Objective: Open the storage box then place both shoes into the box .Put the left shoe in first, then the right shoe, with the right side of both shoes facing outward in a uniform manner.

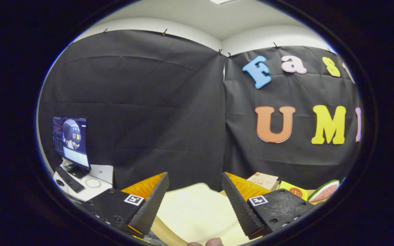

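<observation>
Fingertips of a person (205, 242), lowest centre of the frame, just below the pale surface.

Tool (194, 198): both fingers (150, 205) rise from the lower part of the frame, spread wide apart with ribbed inner faces toward each other; nothing clamped between them. Each finger base carries a small square marker.

Pale cream surface (197, 212): lower centre, between and beyond the two fingers, smooth, with a rounded far edge. Whether it belongs to the storage box or to a shoe cannot be told from this angle.

Black cloth wall (142, 102): fills the middle and upper frame, hung in two panels that meet at a corner seam near centre.

Monitor (71, 140): left of frame, lit, standing on a white desk (96, 186). Keyboard (69, 179) in front of it; mouse (59, 182) just beside the keyboard.

Tan cardboard item (263, 180): lower right, beyond the right finger, against the cloth.

Yellow item (292, 190): just right of the cardboard piece.

Watermelon-slice shape (325, 191): far lower right, next to the yellow item.

White ceiling (197, 17): top of frame.
</observation>
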Tool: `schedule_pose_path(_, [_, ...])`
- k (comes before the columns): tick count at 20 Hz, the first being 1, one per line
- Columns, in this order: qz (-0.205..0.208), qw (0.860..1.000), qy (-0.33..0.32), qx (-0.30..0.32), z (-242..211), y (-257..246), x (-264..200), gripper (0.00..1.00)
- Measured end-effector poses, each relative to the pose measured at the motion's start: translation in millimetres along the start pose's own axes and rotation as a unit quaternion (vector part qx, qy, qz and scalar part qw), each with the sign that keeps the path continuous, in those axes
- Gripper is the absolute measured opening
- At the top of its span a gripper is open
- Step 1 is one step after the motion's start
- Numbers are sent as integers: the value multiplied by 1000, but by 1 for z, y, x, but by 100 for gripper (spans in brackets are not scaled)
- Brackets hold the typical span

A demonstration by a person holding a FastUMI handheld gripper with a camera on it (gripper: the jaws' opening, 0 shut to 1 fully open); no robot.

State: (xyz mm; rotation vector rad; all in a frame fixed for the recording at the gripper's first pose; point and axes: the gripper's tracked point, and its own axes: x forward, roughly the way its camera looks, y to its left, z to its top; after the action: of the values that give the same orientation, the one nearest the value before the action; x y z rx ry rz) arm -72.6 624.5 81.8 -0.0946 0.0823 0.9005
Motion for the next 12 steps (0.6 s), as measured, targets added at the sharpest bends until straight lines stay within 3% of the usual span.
schedule_pose_path(7, [-51, 998, 23, 19, -28, -57, -43, 95])
schedule_pose_path(12, [-129, 991, 18, 24, -34, -142, -114, 95])
